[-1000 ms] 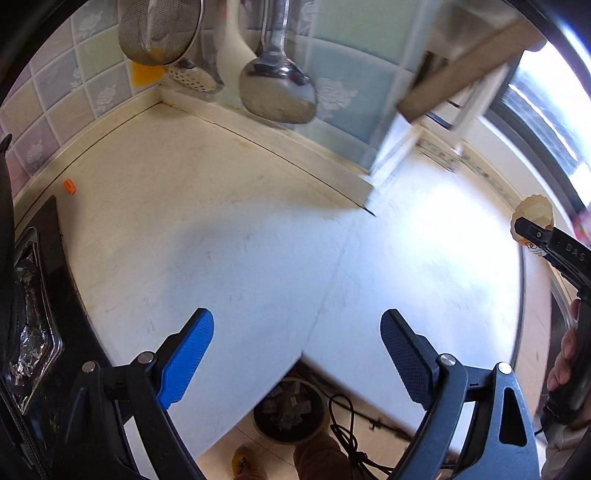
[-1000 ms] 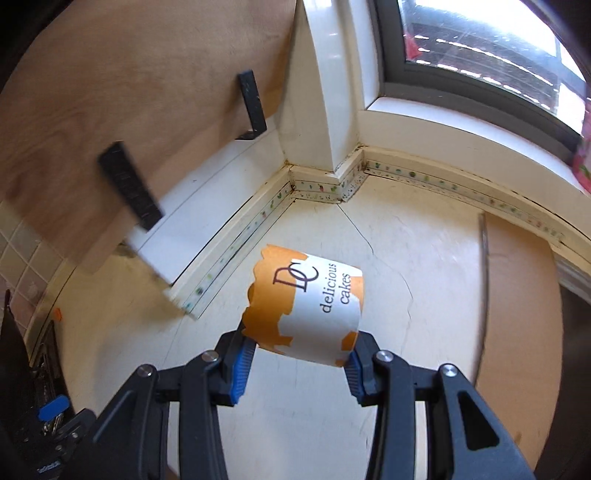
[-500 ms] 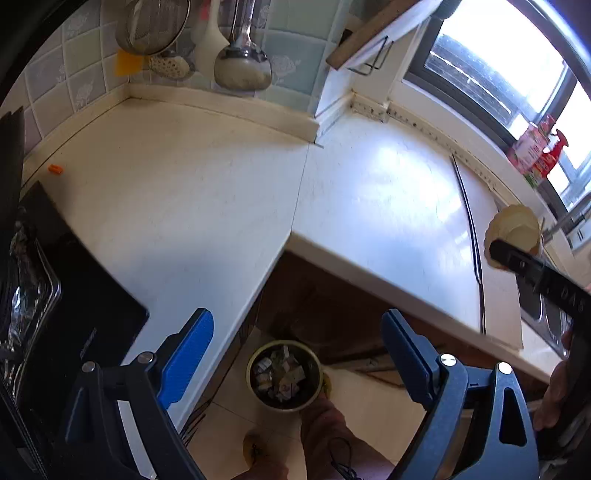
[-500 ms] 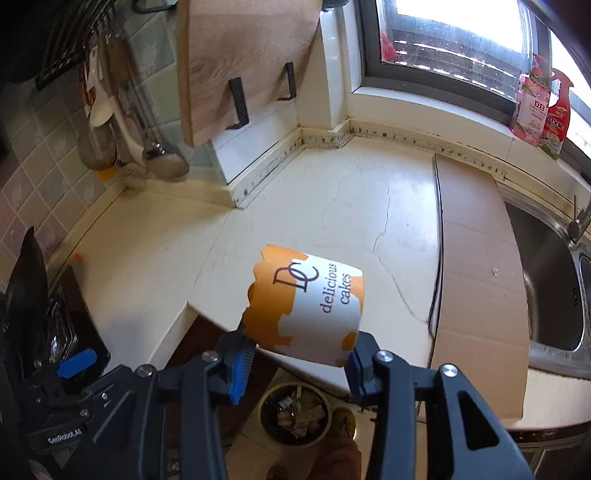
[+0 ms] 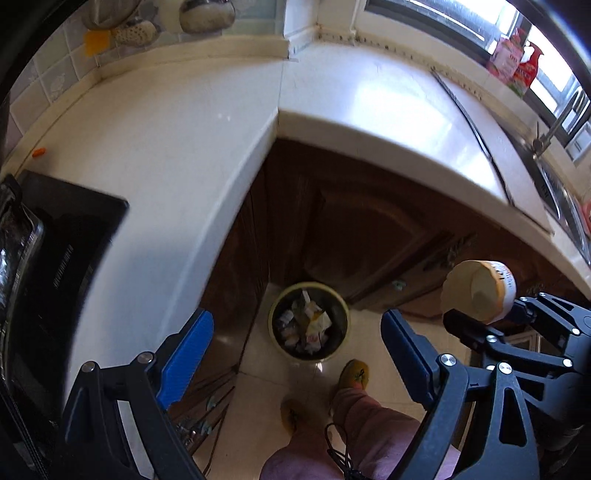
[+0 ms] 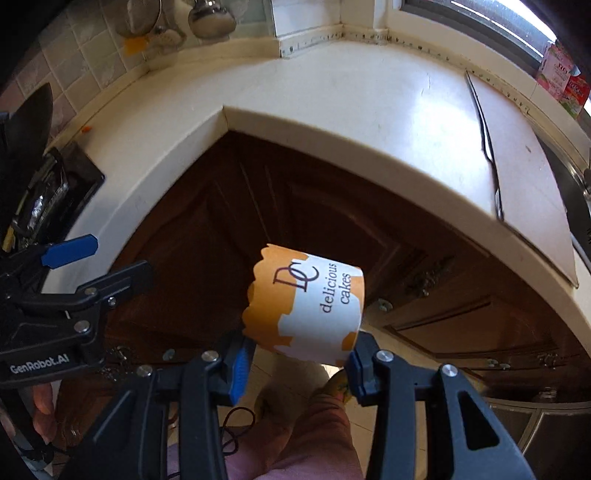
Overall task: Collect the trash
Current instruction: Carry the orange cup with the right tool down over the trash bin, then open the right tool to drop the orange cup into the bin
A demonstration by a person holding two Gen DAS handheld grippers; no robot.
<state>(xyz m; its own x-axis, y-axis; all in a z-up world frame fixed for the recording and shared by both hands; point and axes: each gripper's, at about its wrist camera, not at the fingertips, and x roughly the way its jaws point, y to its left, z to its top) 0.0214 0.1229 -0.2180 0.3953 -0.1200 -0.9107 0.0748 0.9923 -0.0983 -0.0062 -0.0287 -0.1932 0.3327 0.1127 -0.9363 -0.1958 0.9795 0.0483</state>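
My right gripper [image 6: 297,363] is shut on an orange and white paper cake cup [image 6: 306,306] printed "delicious cakes", held in the air in front of the brown cabinet doors. The cup [image 5: 478,291] and the right gripper [image 5: 491,325] also show at the right of the left wrist view. My left gripper [image 5: 295,347] is open and empty, above the floor. A round bin [image 5: 309,320] with several pieces of crumpled trash stands on the floor between its fingers. The bin is hidden in the right wrist view.
The white L-shaped countertop [image 5: 177,140] wraps around the corner above brown cabinets [image 6: 266,206]. A black stove [image 5: 55,240] is at the left, a sink [image 5: 557,192] at the right. The person's legs and slippers [image 5: 354,373] are below. Utensils [image 5: 207,14] hang on the tiled wall.
Both grippers have pulled back from the countertop and lowered toward the floor. The bin has come into fuller view. The right gripper still holds the cup.
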